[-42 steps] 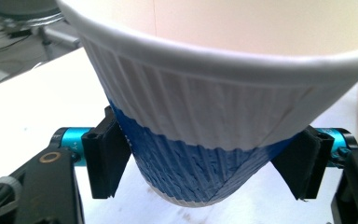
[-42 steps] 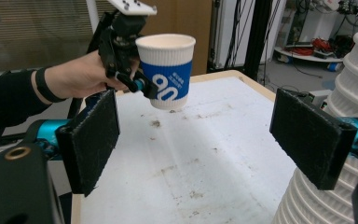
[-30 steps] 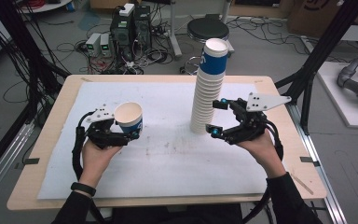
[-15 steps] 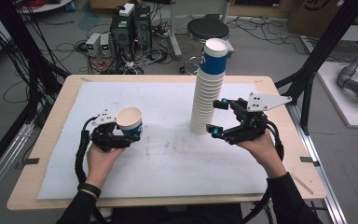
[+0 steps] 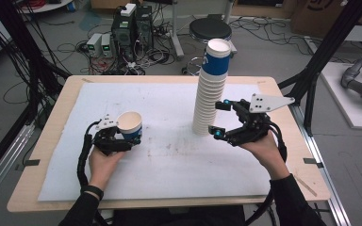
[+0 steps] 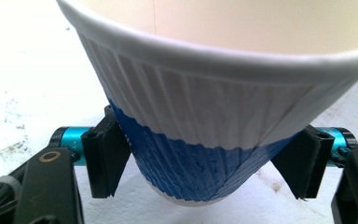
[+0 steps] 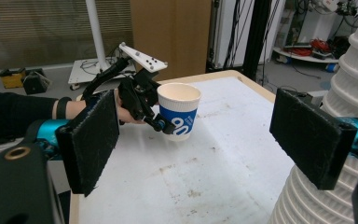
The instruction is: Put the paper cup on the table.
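Your left gripper (image 5: pixel 122 143) is pinching a single paper cup (image 5: pixel 130 126) low on its blue band, one pad on each side, as the left gripper view confirms (image 6: pixel 200 154). The cup sits at the left of the white mat (image 5: pixel 169 160), well apart from the tall cup stack (image 5: pixel 209 89) at centre right. In the right gripper view the cup's base (image 7: pixel 181 138) appears to hang just above the mat; whether it touches cannot be told.

Your right gripper (image 5: pixel 220 118) stands beside the foot of the stack with its jaws spread. One pad (image 7: pixel 312 135) lies close against the stack's wall; the other (image 7: pixel 91 140) is clear of it, so nothing is gripped.

Hazards from here:
- The grip is low on a tapered, ribbed wall. Excess squeeze would likely dent the paper; too little could let the cup slide upward out of the pads.
- Releasing before the base rests flat could tip the cup, since its wide mouth makes it top-heavy.
- The stack is tall and narrow. A sideways nudge from the right gripper at its foot could topple it toward the far edge of the table (image 5: pixel 75 82).

Orientation: the cup's long axis is near vertical, mouth up, base down, with a slight lean.
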`<state>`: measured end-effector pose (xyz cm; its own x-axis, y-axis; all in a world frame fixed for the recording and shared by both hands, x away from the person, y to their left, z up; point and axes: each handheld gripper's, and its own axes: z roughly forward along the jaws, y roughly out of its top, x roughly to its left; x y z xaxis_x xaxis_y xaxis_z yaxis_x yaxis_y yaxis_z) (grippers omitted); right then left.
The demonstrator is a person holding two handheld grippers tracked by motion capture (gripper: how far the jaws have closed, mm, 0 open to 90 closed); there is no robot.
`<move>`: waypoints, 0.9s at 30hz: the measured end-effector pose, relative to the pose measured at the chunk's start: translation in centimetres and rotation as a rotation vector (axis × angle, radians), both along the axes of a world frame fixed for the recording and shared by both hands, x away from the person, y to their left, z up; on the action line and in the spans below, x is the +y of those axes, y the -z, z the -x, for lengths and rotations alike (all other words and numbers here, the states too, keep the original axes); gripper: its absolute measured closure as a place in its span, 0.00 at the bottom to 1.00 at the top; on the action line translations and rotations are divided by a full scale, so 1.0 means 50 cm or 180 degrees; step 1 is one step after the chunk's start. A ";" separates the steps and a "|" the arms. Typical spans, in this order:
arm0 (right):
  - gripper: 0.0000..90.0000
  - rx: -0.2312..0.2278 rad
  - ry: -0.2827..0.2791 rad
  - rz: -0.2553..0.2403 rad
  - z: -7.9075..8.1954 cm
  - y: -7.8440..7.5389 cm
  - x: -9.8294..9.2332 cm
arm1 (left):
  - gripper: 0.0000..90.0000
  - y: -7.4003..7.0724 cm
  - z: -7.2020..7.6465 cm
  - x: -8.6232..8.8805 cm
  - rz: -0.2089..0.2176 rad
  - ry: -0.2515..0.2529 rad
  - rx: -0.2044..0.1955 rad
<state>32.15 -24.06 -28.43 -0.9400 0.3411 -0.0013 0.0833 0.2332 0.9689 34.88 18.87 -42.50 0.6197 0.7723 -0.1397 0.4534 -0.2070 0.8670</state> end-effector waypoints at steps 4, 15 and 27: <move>0.18 -0.0003 0.0002 0.0001 0.000 0.000 0.000 | 0.30 0.006 -0.005 0.001 -0.0028 0.0007 0.0041; 0.18 -0.0009 0.0000 0.0006 0.000 0.001 0.001 | 0.30 0.027 -0.014 0.004 -0.0013 -0.0063 0.0141; 0.18 -0.0014 -0.0006 0.0018 0.000 0.003 0.003 | 0.30 0.040 -0.020 0.003 -0.0098 -0.0081 0.0083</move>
<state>32.17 -23.91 -28.56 -0.9407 0.3392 -0.0074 0.0786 0.2389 0.9679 35.90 19.01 -44.50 0.5961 0.7920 -0.1315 0.4811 -0.2213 0.8483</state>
